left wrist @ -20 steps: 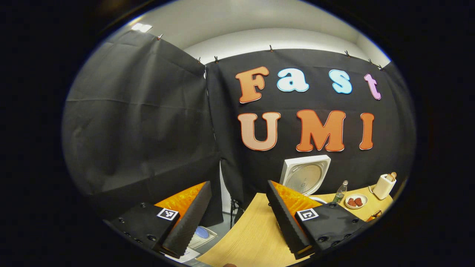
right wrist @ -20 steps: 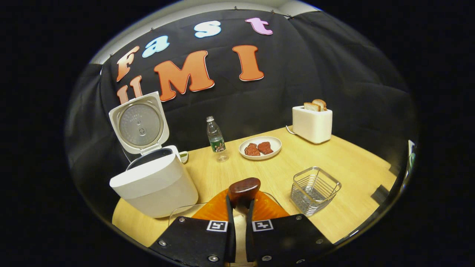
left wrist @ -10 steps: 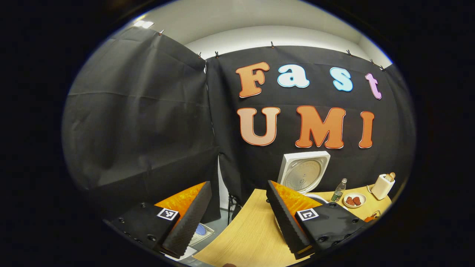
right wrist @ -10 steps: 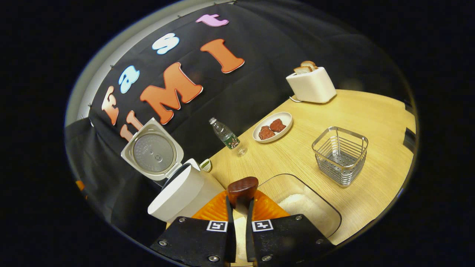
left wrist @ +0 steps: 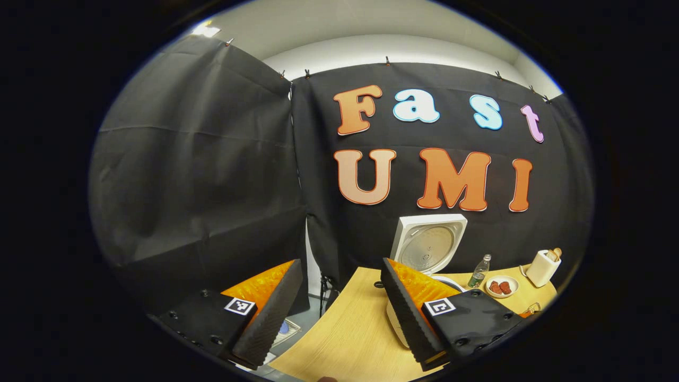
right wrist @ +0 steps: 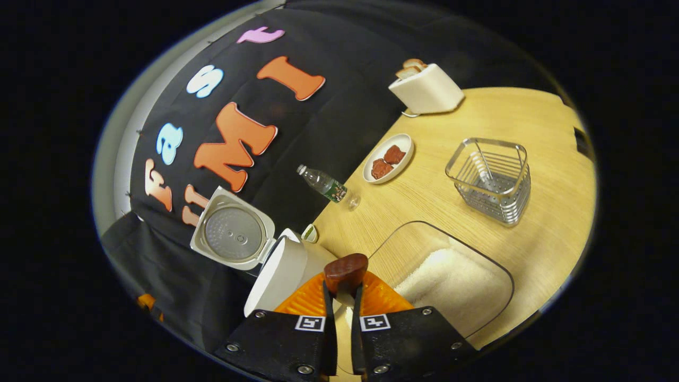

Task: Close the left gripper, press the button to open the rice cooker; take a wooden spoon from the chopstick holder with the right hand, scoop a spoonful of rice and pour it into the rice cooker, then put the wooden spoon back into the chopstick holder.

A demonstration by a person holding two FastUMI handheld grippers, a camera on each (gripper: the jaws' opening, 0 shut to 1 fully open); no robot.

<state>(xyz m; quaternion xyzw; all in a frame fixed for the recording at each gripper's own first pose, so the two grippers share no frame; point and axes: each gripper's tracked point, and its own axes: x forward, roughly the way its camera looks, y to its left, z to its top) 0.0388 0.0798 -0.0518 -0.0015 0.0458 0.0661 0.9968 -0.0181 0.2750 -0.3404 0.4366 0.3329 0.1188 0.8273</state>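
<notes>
- Your left gripper [left wrist: 339,302] is hanging over the table [left wrist: 345,339] edge, jaws spread wide, gripping nothing.
- The rice cooker [right wrist: 278,273] is standing lid-up at the table's left.
- Your right gripper [right wrist: 339,307] is clamping the wooden spoon [right wrist: 346,269], tilted above the rice container [right wrist: 461,281].
- The chopstick holder [right wrist: 490,180] is sitting well right.

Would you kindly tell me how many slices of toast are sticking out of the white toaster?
2: two browned slices stand side by side in the top slots of the white toaster at the table's far edge; more may sit hidden inside.
</notes>
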